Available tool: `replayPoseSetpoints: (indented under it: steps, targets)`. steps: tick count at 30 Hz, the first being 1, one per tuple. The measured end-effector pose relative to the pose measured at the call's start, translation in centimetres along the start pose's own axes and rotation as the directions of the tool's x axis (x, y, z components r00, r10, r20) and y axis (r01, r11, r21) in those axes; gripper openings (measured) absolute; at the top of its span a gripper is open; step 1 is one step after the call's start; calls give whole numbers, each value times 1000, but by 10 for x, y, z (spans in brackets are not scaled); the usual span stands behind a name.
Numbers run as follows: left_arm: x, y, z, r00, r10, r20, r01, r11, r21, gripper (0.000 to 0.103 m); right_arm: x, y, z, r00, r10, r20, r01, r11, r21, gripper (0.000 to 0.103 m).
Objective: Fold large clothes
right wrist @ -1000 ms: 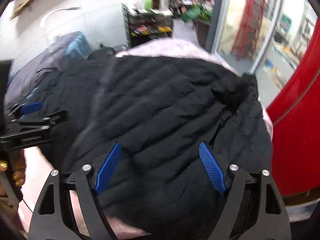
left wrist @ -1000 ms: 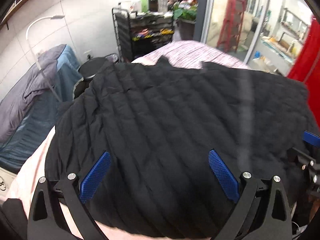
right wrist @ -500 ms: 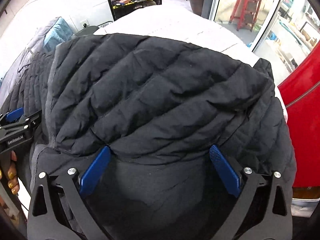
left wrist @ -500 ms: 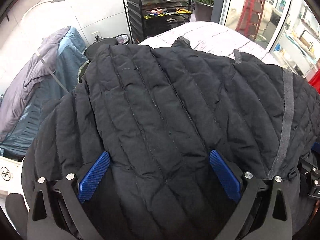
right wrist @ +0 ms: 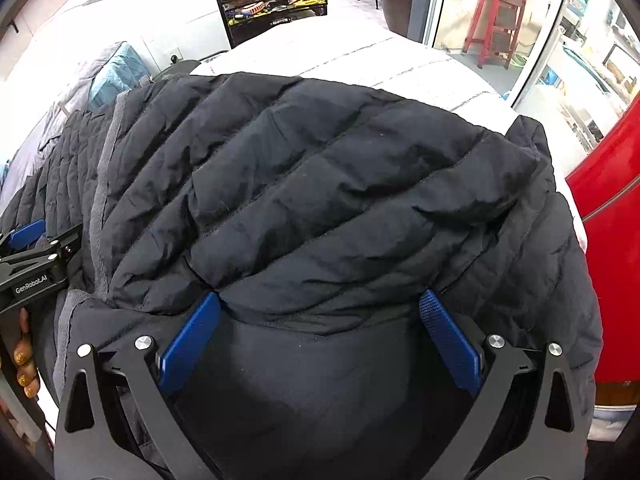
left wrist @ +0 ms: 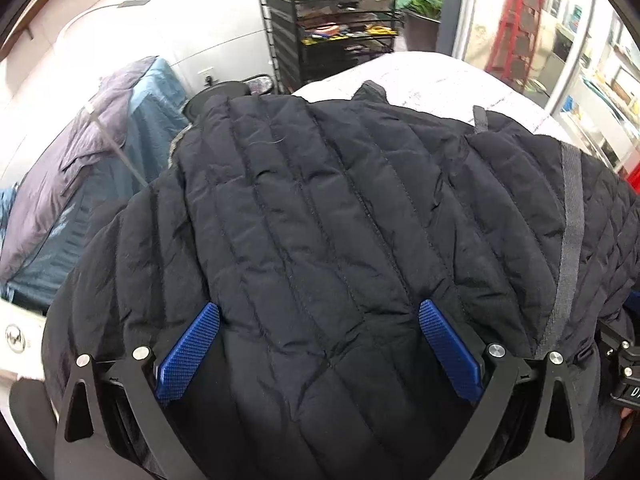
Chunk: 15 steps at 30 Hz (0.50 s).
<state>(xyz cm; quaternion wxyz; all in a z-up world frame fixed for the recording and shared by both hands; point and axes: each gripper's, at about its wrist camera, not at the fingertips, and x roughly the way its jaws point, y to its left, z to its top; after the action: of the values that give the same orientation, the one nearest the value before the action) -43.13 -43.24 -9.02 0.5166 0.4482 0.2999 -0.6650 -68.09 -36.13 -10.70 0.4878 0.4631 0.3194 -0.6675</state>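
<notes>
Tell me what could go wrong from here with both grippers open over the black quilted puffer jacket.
1. The right gripper has just opened over a puffy folded layer of the black quilted puffer jacket; closing could pinch several layers, or it may spring back.
2. The jacket spills off the white table's left side and could slide.
3. The left gripper sits close; they could collide.
</notes>
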Motion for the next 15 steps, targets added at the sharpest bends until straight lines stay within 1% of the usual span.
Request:
replayPoseSetpoints:
  steps: [4,6,10,11,13,15]
  targets:
    - [-17,2,-8,999,31,-22,-32,998,-57,97,-11,2,-8,1000,-1,12,1,1000,14,98]
    - [-27,2,-14,999,35,-31,-37,997,-74,97,-21,2,-13,1000,5,17,-6,1000,30,98]
    - [-55,2,-30,1000,22,-13,-23,997,-73,97,-41,6,-23,999,36,35,-37,998,42,98]
    - [-65,2,-37,1000,20,-9,-21,997,-73,97,-48,9,-30,999,44,29,-45,998,41,98]
    - [-78,4,-46,1000,4,-12,-4,997,-71,97,-59,18,-39,1000,27,-11,-27,1000,14,98]
    - [-90,6,-54,1000,-6,-15,5,998,-64,97,-72,25,-46,999,32,-14,-33,999,-10,98]
